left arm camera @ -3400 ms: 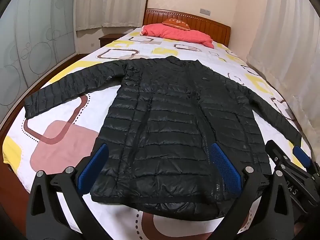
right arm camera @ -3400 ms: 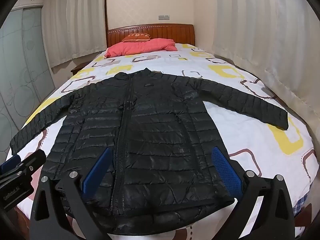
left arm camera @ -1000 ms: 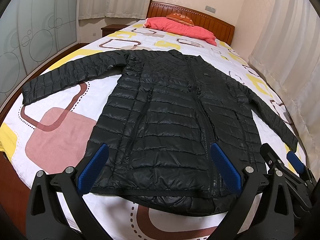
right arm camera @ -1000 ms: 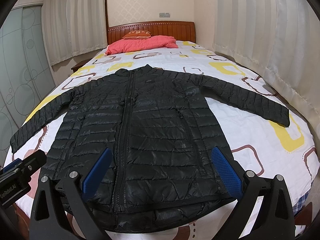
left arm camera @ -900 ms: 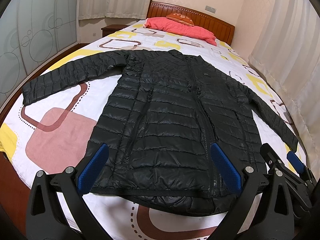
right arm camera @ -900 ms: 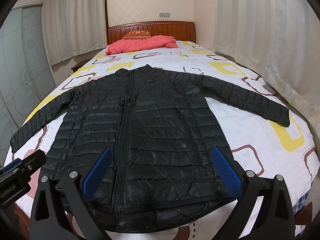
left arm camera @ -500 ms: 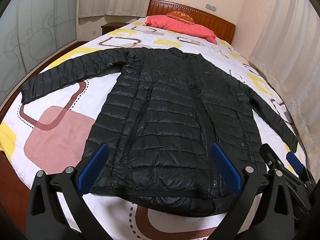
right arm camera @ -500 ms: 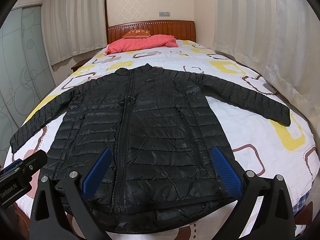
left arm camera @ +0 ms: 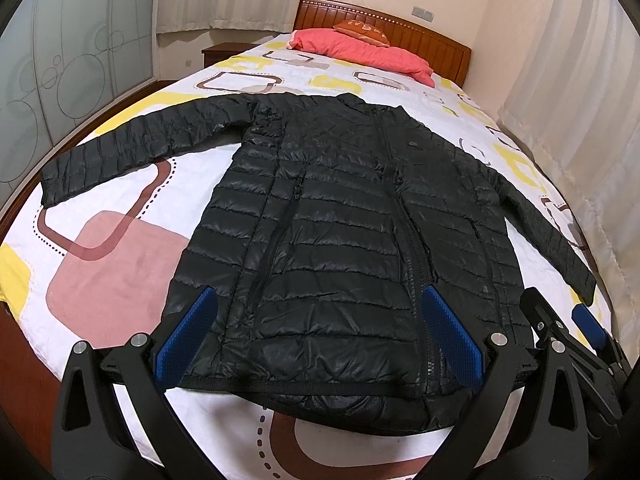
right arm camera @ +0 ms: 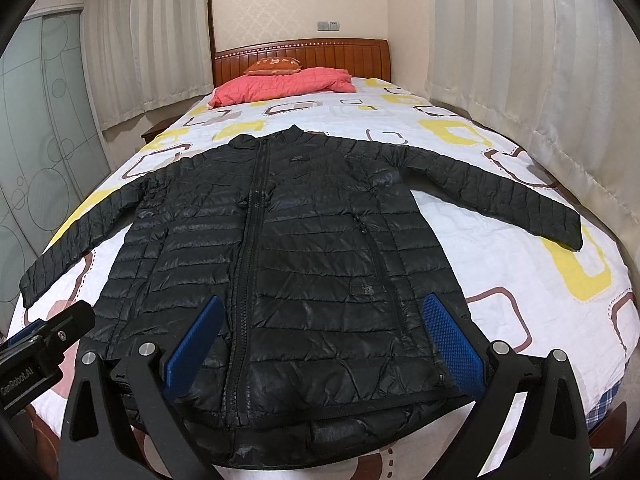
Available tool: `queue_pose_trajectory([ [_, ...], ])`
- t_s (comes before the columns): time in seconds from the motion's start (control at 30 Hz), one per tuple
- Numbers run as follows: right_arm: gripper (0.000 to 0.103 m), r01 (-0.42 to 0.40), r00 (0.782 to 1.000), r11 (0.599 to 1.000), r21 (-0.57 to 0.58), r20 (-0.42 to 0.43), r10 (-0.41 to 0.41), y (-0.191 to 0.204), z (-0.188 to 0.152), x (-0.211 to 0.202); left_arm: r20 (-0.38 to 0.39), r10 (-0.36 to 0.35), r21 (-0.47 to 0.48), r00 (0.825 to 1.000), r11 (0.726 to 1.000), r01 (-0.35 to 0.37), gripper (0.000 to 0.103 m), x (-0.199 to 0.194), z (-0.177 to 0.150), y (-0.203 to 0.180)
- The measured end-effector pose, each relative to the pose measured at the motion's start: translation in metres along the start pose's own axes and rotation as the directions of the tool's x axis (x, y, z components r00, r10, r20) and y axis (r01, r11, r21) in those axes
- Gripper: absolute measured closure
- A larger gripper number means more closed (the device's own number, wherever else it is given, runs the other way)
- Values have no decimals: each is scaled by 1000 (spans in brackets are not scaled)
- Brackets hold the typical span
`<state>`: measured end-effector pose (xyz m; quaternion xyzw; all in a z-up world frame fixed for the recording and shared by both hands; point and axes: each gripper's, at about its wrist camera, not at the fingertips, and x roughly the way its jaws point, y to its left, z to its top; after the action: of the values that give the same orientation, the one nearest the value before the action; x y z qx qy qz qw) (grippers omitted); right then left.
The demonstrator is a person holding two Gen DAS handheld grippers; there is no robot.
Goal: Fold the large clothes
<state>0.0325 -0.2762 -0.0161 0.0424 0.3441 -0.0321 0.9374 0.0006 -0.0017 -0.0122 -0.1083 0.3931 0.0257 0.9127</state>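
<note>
A black quilted puffer jacket (left arm camera: 340, 240) lies flat, front up and zipped, on the bed, sleeves spread to both sides; it also shows in the right wrist view (right arm camera: 304, 264). Its hem hangs near the foot edge. My left gripper (left arm camera: 320, 336) is open and empty, hovering above the hem's left half. My right gripper (right arm camera: 324, 340) is open and empty above the hem's right half. The right gripper also shows at the right edge of the left wrist view (left arm camera: 568, 332), and the left gripper at the left edge of the right wrist view (right arm camera: 44, 340).
The bed (left arm camera: 120, 272) has a white cover with pink, yellow and brown shapes. A red pillow (right arm camera: 280, 84) and wooden headboard (right arm camera: 304, 54) are at the far end. Curtains (right arm camera: 520, 60) hang on the right; a glass wardrobe door (left arm camera: 60, 60) stands on the left.
Both grippers have edged slightly forward and lower over the jacket's hem. The jacket has not moved and both grippers stay open.
</note>
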Motion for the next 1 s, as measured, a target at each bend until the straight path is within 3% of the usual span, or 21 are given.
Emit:
queue_pose_trajectory([
  [0.27, 4, -18, 1000, 999, 49, -17, 19, -15, 11, 15, -25, -51, -59, 998, 997, 50, 2, 16, 13, 11],
  [0.43, 4, 4, 1000, 986, 165, -19, -1, -70, 32, 36, -87, -91, -230, 992, 971, 69, 2, 54, 41, 61],
  [0.53, 4, 2, 1000, 951, 308, -10, 1, -126, 44, 55, -88, -77, -329, 993, 943, 44, 2, 78, 50, 103],
  [0.63, 6, -32, 999, 861, 507, 37, 15, -199, 46, 77, -49, -5, -411, 999, 911, -15, 2, 97, 54, 145],
  [0.7, 26, -23, 998, 783, 622, 54, -14, -249, 40, 94, -38, 53, -453, 998, 889, -64, 2, 107, 55, 170],
  [0.73, 46, -18, 998, 749, 662, 58, -28, -267, 37, 100, -36, 73, -471, 997, 878, -81, 2, 111, 55, 179],
  [0.77, 47, 2, 998, 696, 718, 40, -44, -291, 31, 111, -38, 89, -490, 995, 866, -97, 2, 115, 55, 189],
  [0.9, 47, -62, 994, 492, 868, 96, -45, -357, 0, 135, -47, 120, -582, 992, 803, -125, 2, 128, 51, 225],
  [1.0, 47, -79, 987, 429, 900, 132, -96, -384, -12, 142, -33, 136, -617, 990, 777, -128, 2, 135, 48, 237],
])
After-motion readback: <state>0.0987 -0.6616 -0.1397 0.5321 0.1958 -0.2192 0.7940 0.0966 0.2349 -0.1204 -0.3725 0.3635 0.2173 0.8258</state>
